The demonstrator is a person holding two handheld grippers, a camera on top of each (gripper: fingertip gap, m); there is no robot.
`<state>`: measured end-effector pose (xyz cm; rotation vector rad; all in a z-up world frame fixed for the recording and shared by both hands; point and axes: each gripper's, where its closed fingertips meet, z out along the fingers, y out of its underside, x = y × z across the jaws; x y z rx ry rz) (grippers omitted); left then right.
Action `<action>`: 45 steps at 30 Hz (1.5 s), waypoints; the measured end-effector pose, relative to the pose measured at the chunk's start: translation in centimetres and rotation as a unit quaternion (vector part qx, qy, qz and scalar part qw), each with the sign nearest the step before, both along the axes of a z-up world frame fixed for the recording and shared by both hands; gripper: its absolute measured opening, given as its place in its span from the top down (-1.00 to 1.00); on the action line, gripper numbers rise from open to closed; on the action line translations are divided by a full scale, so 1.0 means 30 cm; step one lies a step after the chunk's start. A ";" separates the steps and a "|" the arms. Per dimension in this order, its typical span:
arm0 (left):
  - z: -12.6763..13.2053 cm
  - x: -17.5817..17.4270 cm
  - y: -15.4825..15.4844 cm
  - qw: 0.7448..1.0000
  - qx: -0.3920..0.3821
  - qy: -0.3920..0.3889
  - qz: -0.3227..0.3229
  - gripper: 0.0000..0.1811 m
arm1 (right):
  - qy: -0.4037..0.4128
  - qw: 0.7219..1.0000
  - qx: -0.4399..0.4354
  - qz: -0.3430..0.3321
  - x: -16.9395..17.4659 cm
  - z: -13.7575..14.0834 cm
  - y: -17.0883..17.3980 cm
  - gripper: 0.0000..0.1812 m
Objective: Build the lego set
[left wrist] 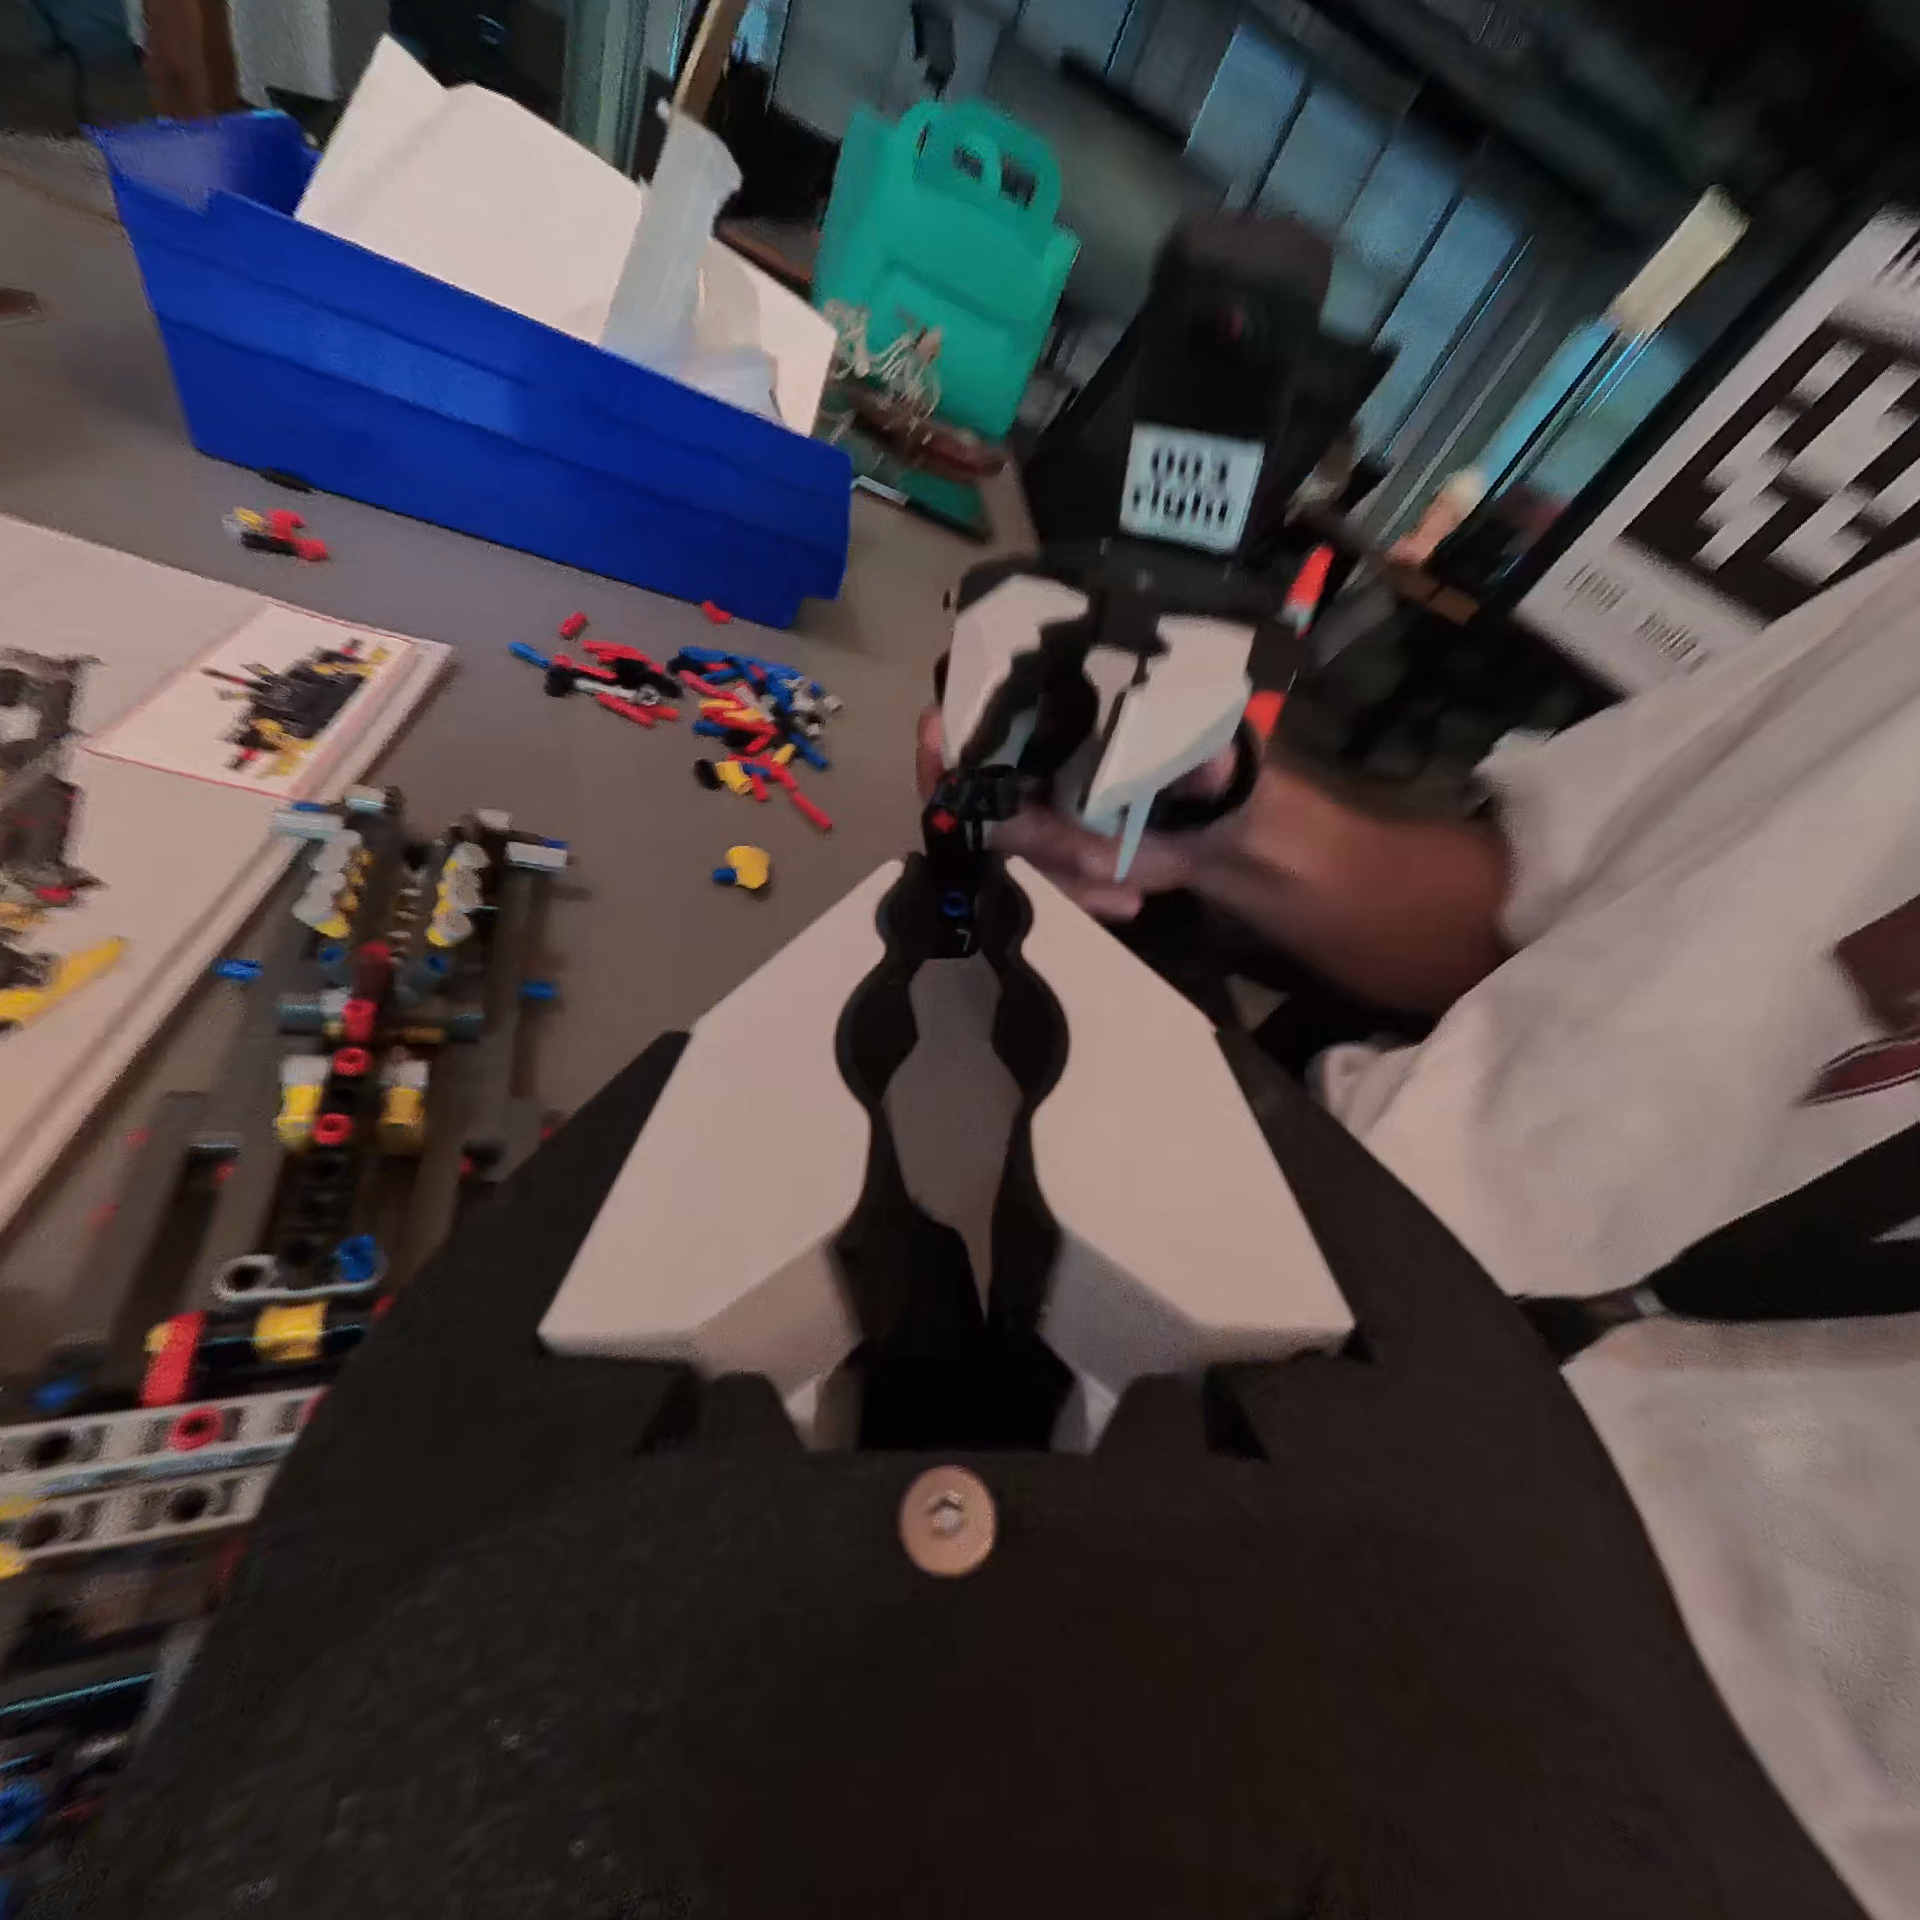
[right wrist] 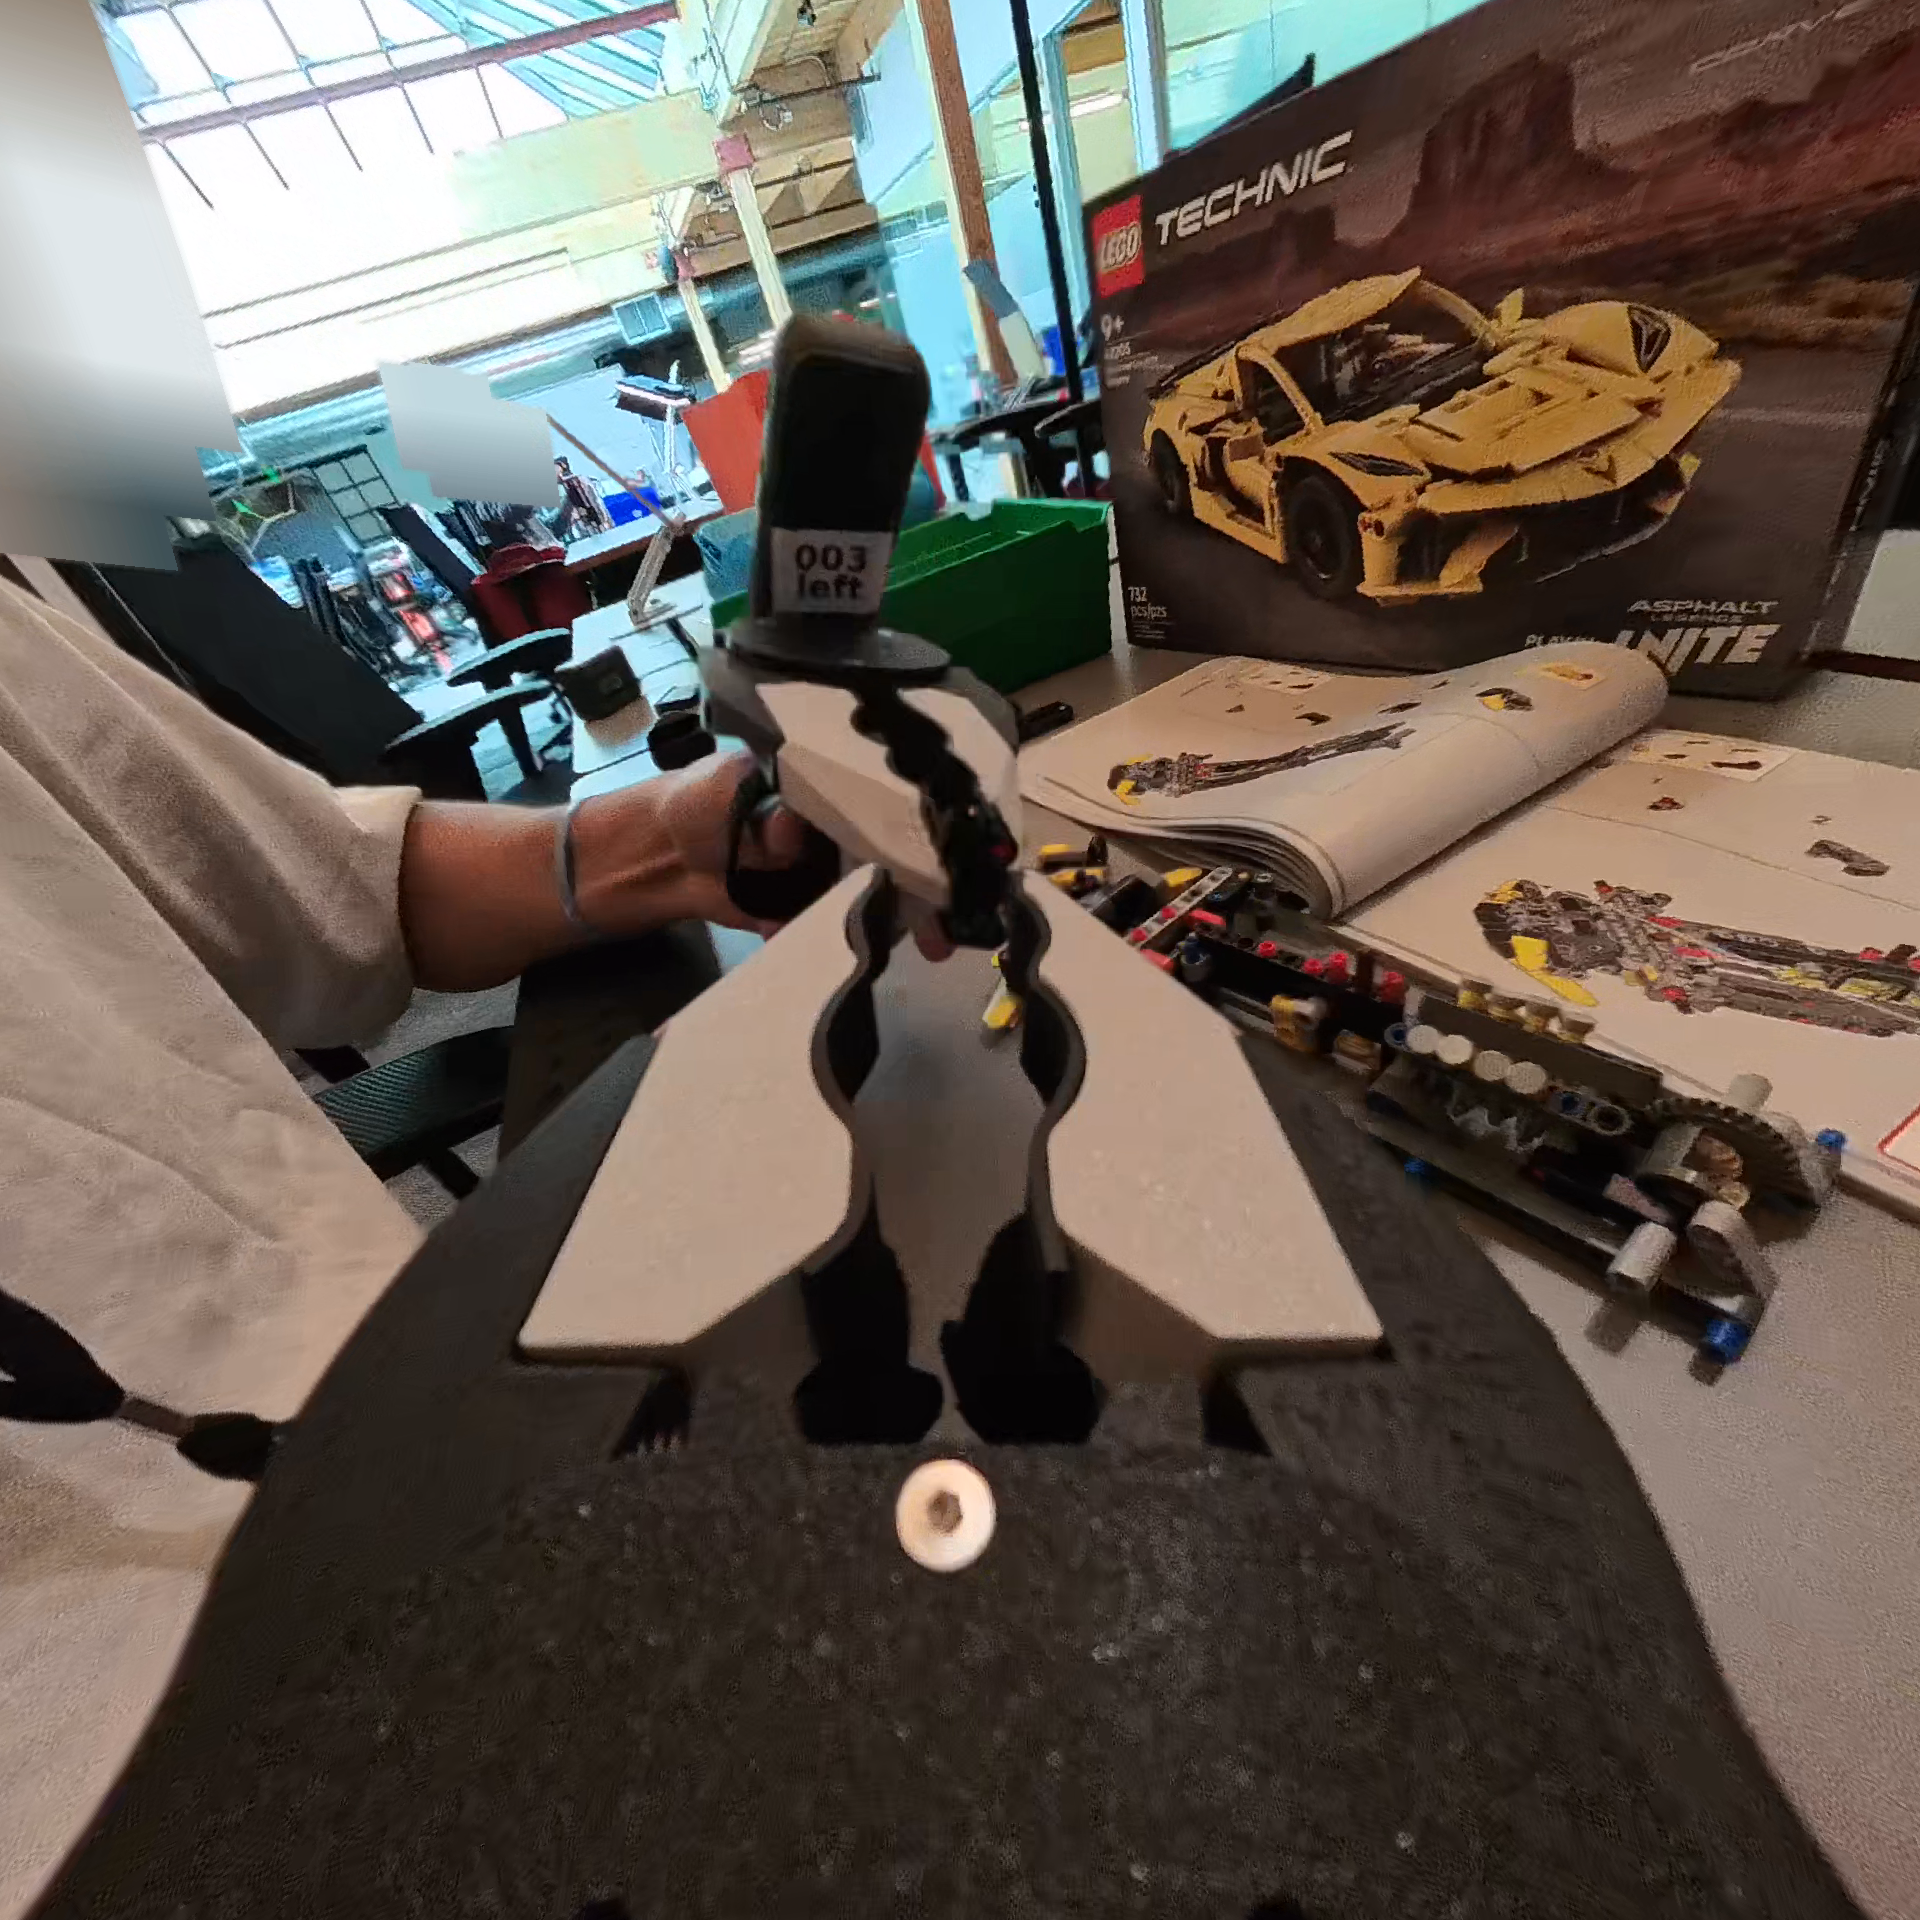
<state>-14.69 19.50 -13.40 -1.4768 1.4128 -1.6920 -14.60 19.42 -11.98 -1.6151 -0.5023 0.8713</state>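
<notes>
My left gripper (left wrist: 951, 914) and right gripper (right wrist: 940, 925) meet tip to tip in the air above the table (left wrist: 644, 499). Between them is a small black piece (left wrist: 961, 831), its long axis about upright. My left tips pinch its lower end. My right tips are narrow at its top; a grip I cannot confirm. The chassis (right wrist: 1538, 1101) lies apart.

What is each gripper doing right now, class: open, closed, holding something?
Left gripper: closed on the lower end of a small black lego piece.
Right gripper: near the same lego piece's other end; whether it grips cannot be told.
</notes>
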 end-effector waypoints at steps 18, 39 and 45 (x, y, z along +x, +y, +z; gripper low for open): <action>-0.072 0.010 -0.042 0.985 0.169 0.034 0.001 0.86 | 0.052 0.994 -0.070 0.066 -0.054 -0.035 0.016 0.84; 0.137 -0.078 -0.110 0.981 -0.033 -0.154 -0.115 0.93 | -0.128 0.987 -0.063 -0.074 0.313 -0.057 0.006 0.76; 0.282 -0.213 -0.171 0.921 -0.156 -0.267 -0.236 0.93 | -0.232 0.947 -0.213 -0.060 0.386 -0.339 -0.053 0.73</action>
